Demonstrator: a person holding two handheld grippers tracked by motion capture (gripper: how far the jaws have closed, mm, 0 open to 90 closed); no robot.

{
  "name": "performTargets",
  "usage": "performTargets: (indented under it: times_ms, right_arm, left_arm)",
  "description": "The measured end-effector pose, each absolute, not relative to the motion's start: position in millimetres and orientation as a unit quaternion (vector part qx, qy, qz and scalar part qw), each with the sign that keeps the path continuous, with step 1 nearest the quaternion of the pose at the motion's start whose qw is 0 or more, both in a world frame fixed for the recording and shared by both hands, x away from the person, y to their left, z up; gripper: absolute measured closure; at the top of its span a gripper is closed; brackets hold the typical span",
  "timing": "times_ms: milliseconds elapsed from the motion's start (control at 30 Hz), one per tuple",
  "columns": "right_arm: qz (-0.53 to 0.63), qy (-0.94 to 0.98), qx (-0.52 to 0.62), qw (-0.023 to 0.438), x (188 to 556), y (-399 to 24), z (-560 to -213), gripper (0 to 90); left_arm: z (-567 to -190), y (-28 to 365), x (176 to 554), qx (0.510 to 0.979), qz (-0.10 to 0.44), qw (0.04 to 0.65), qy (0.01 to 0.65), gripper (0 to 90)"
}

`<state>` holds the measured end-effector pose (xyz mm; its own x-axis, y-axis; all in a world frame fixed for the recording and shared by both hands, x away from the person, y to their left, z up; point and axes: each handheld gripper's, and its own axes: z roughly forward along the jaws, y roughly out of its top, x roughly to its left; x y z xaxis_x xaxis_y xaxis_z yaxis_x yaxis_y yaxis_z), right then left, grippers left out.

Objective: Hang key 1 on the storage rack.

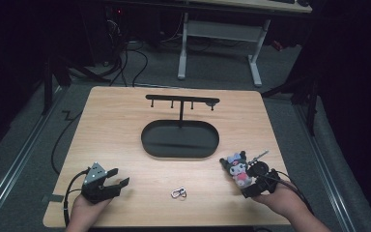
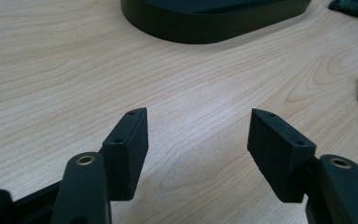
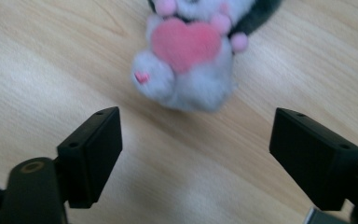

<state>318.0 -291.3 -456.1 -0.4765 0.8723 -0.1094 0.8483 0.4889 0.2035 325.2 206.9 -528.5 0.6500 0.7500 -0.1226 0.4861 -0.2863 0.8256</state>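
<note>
Wooden tabletop [image 1: 121, 125] carries everything here. At the near left, the left gripper [image 1: 118, 178] rests low over bare wood, its jaws spread apart with nothing between them. Just right of it lies a small silver clasp [image 1: 178, 193], alone on the wood. Behind, at the table's middle, stands a black oval-based hook stand [image 1: 180, 138]. At the near right lies the plush toy keychain [image 3: 191, 51], grey and white with a pink heart, somewhat blurred. The right gripper [image 3: 196, 140] hangs just short of it, jaws wide and clear of the plush, holding nothing.
</note>
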Motion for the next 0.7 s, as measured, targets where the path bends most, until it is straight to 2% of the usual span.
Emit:
performTargets:
  times_ms: [367,600,700]
  right_arm:
    - [0.056,0.862,0.495,0.09,336.0,-273.6,-472.1,15.6]
    - [0.045,0.852,0.513,0.098,347.9,-269.1,-477.3,25.2]
    - [0.042,0.848,0.52,0.098,350.9,-268.4,-479.9,26.5]
  left_arm:
    - [-528.0,207.8,324.3,0.786,0.146,0.454,0.393,39.0]
    - [-528.5,206.3,324.4,0.791,0.146,0.451,0.387,39.0]
    - [-527.2,207.2,324.1,0.787,0.147,0.455,0.389,39.0]
